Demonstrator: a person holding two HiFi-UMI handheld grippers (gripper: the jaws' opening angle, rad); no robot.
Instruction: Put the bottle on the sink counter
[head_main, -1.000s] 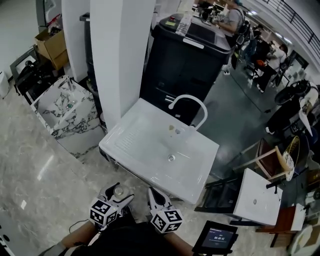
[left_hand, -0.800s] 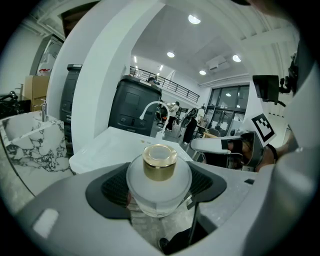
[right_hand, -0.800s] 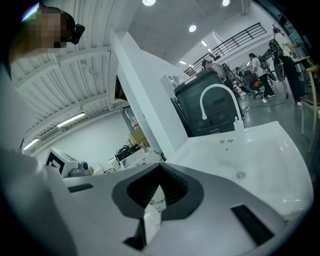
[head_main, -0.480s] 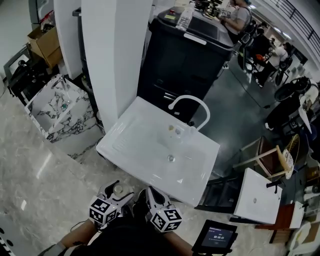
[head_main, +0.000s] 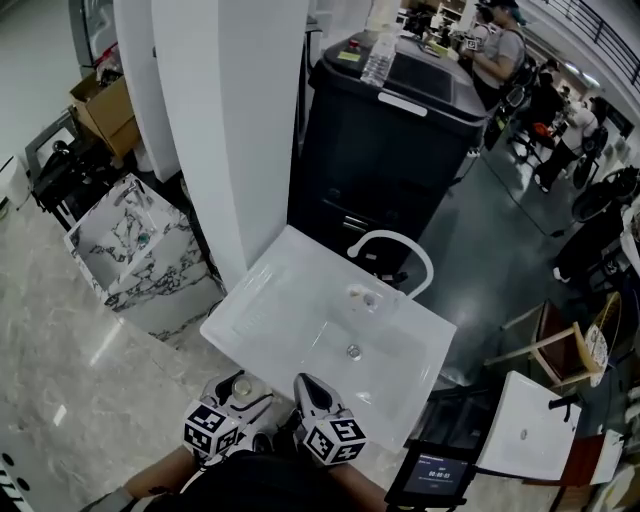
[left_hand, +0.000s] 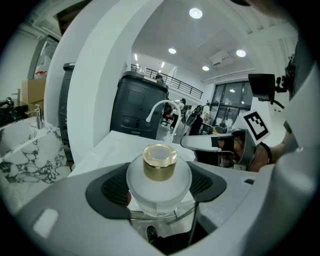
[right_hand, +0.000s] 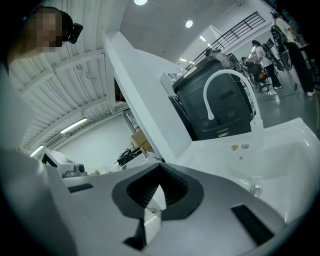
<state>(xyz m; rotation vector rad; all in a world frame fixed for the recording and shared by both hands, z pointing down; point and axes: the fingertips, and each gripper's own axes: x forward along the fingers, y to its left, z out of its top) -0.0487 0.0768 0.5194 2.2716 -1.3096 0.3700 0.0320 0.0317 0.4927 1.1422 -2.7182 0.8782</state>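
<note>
The bottle (left_hand: 159, 172) is squat, frosted glass with a gold cap. It stands upright, clamped between the jaws of the left gripper (left_hand: 159, 192), just short of the near edge of the white sink counter (head_main: 285, 300).

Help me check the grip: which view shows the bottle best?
The left gripper view: the bottle sits large and centred between the jaws, gold cap up. The head view shows only its small top. The right gripper view doesn't show it.

A white pillar (head_main: 250, 130) rises from the marble floor (head_main: 60, 330) beside a large black machine (head_main: 400, 160) under recessed ceiling lights (left_hand: 195, 13).
</note>
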